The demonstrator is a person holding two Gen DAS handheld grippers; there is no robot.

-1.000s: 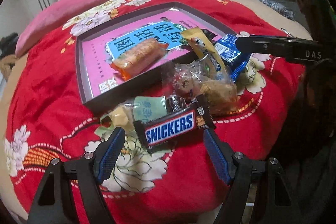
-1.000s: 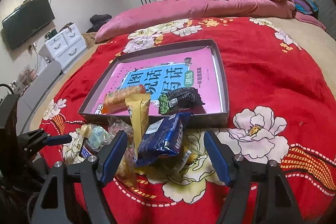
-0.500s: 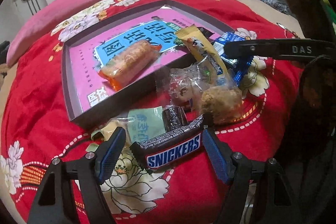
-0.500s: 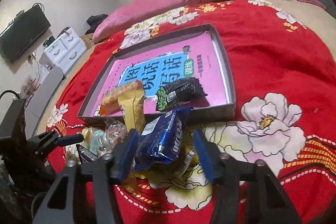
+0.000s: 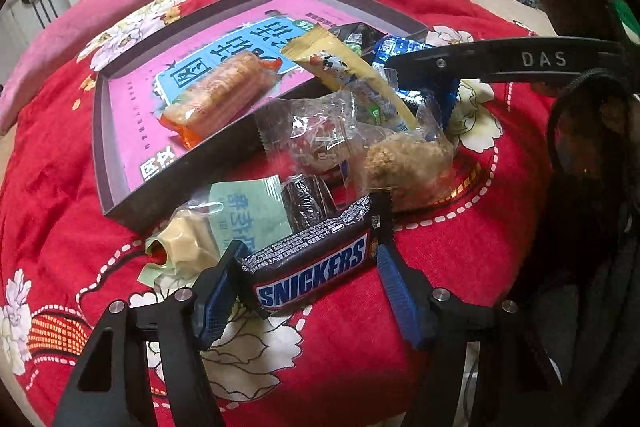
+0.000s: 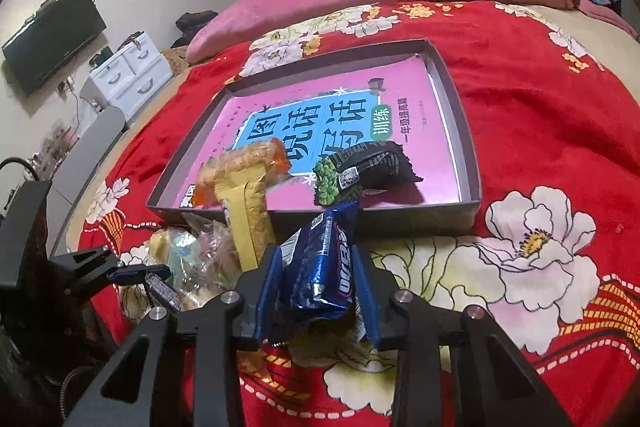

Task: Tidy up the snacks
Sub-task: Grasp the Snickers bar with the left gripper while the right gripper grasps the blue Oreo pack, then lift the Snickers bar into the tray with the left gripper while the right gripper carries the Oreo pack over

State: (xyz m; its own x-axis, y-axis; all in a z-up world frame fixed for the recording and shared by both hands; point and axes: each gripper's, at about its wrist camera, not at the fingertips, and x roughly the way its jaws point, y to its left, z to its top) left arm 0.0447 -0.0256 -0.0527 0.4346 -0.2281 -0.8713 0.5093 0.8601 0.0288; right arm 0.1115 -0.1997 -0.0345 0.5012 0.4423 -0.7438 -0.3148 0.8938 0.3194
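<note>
The right gripper [image 6: 320, 291] pinched a blue foil Oreo packet [image 6: 326, 263] lengthwise, just before the shallow grey tray [image 6: 460, 215]. The left gripper [image 5: 306, 281], jaws wide, straddled a brown Snickers bar [image 5: 316, 263] lying crosswise.

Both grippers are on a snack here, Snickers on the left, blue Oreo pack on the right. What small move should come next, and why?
Probably lift the right gripper and carry the Oreo pack forward over the tray wall. Its fingers already press both sides of the pack, while the left gripper merely brackets the Snickers bar, jaws wider. Two snacks already lie in the tray.
</note>
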